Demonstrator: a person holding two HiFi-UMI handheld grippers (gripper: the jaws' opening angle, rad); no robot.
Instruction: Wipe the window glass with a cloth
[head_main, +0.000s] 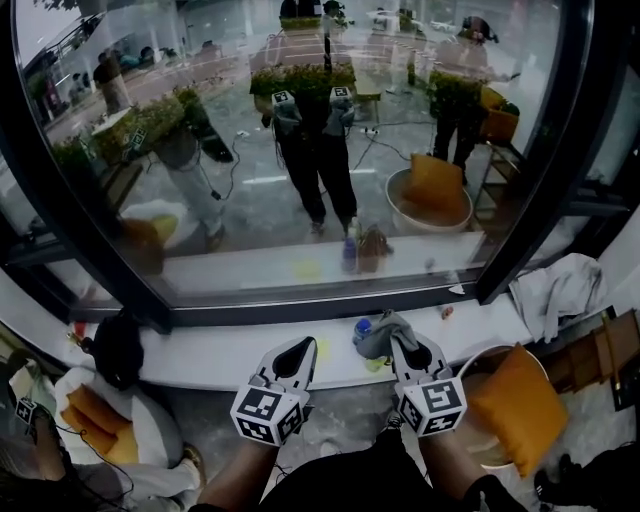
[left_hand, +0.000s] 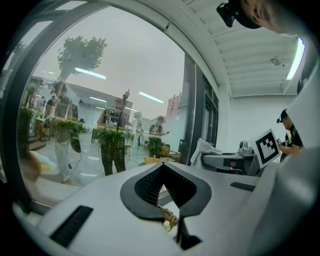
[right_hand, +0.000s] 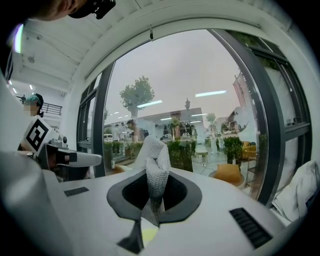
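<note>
The left hand-held gripper (head_main: 300, 350) is held low in front of the person, over the long white window sill (head_main: 210, 357). In the left gripper view its dark jaws (left_hand: 161, 167) meet at the tips with nothing caught between them. Just beside it, the right hand-held gripper (head_main: 405, 348) is clamped on a crumpled grey-white mesh cloth (head_main: 380, 335). In the right gripper view the cloth (right_hand: 154, 160) stands up from between the closed jaws (right_hand: 155, 187) and rises above them. The cloth is off the large pane of window glass (head_main: 300, 120), which fills the upper part of the head view inside a dark frame (head_main: 535, 170) and mirrors the person and the two marker cubes. A small blue-capped bottle (head_main: 362, 327) stands on the sill, touching or just beside the cloth. Farther right on the sill lies a bundled white fabric (head_main: 555, 292). Below it, an orange cushion (head_main: 512, 405) sits in a round white chair, and a black object (head_main: 118, 348) rests at the sill's left end.
</note>
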